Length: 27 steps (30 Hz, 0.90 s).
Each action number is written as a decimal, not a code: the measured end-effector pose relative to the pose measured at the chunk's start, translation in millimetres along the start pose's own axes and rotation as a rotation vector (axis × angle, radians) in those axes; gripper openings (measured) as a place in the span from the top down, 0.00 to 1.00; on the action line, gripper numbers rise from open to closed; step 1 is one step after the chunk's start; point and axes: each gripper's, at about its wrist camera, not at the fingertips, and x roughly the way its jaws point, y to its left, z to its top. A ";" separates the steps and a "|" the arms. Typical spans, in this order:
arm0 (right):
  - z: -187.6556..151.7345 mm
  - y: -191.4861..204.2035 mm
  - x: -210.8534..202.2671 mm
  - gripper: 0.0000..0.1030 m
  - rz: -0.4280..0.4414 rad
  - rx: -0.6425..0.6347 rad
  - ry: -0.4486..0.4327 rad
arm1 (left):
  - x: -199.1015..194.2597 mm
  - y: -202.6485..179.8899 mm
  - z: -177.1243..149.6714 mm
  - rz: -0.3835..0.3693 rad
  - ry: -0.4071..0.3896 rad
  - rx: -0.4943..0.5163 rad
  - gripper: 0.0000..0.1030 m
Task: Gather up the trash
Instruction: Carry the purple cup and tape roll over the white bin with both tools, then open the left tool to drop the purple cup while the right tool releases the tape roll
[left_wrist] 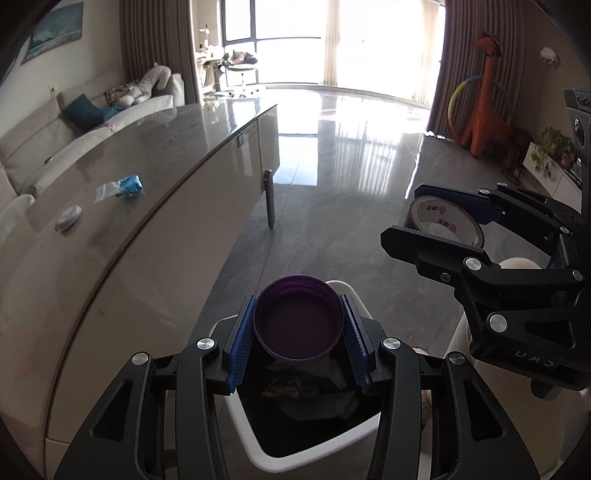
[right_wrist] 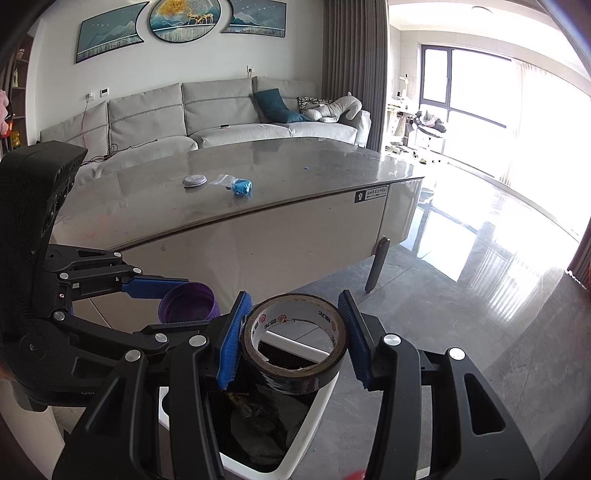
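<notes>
My left fingers (left_wrist: 299, 328) pinch a purple cap (left_wrist: 298, 323), my right fingers (right_wrist: 293, 336) a tape roll (right_wrist: 294, 341), both over the bin (right_wrist: 295, 454). A blue wrapper (right_wrist: 242, 187) and small disc (right_wrist: 194, 181) lie on the bench (right_wrist: 295, 221); only the left view shows the orange giraffe (left_wrist: 485, 99).

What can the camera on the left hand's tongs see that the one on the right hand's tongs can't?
Only the left wrist view shows the orange giraffe figure with a hoop, and potted plants by the wall.

Only the right wrist view shows the framed pictures above the sofa.

Both show the left tongs shut on a purple cap, the right tongs shut on a tape roll, the white trash bin below them, and the table with a blue wrapper and a small round lid.
</notes>
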 end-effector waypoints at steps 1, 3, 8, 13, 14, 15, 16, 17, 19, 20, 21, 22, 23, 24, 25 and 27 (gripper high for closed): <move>-1.7 -1.0 0.9 0.52 -0.006 0.002 0.002 | 2.7 -1.6 -0.7 -0.006 0.004 0.007 0.56; -4.0 -2.9 4.1 0.52 -0.009 0.008 0.014 | 8.1 -2.9 -2.1 -0.007 0.011 0.017 0.56; -6.3 -3.7 9.7 0.52 -0.010 0.008 0.030 | 23.2 -2.3 -8.6 -0.020 0.042 0.020 0.56; -7.2 -1.8 14.1 0.52 -0.009 0.000 0.041 | 34.0 -1.9 -15.0 -0.032 0.062 0.021 0.56; -1.8 0.3 18.1 0.52 -0.009 0.002 0.042 | 35.9 -2.1 -16.0 -0.041 0.069 0.020 0.56; -2.0 0.2 19.2 0.52 -0.010 0.001 0.044 | 37.7 -2.1 -16.9 -0.044 0.074 0.018 0.56; -2.2 0.1 20.2 0.52 -0.011 0.001 0.045 | 39.7 -2.2 -17.7 -0.048 0.079 0.015 0.56; -4.0 -1.7 19.7 0.52 -0.012 0.000 0.045 | 43.3 -1.8 -19.1 -0.068 0.093 0.013 0.56; -4.9 -2.7 21.0 0.52 -0.015 0.000 0.049 | 49.2 -1.2 -23.0 -0.110 0.108 0.000 0.55; -5.7 -2.8 21.8 0.52 -0.017 0.001 0.050 | 53.7 -1.7 -25.5 -0.128 0.120 -0.002 0.53; -6.4 -3.1 22.7 0.52 -0.018 0.003 0.051 | 59.7 -3.1 -28.1 -0.146 0.146 0.000 0.35; -6.7 -3.6 22.9 0.52 -0.018 0.006 0.054 | 65.8 -4.7 -30.6 -0.138 0.172 0.002 0.20; -6.8 -3.8 23.2 0.51 -0.020 0.008 0.056 | 70.5 -6.0 -33.2 -0.088 0.183 0.006 0.04; -7.2 -3.8 23.4 0.51 -0.021 0.009 0.058 | 72.3 -7.9 -34.5 -0.037 0.175 0.017 0.04; -8.4 -3.9 23.7 0.51 -0.020 0.011 0.060 | 73.8 -8.8 -35.0 0.003 0.169 0.027 0.04; -9.4 -4.2 23.2 0.51 -0.019 0.011 0.062 | 76.3 -6.7 -32.3 0.035 0.176 0.029 0.04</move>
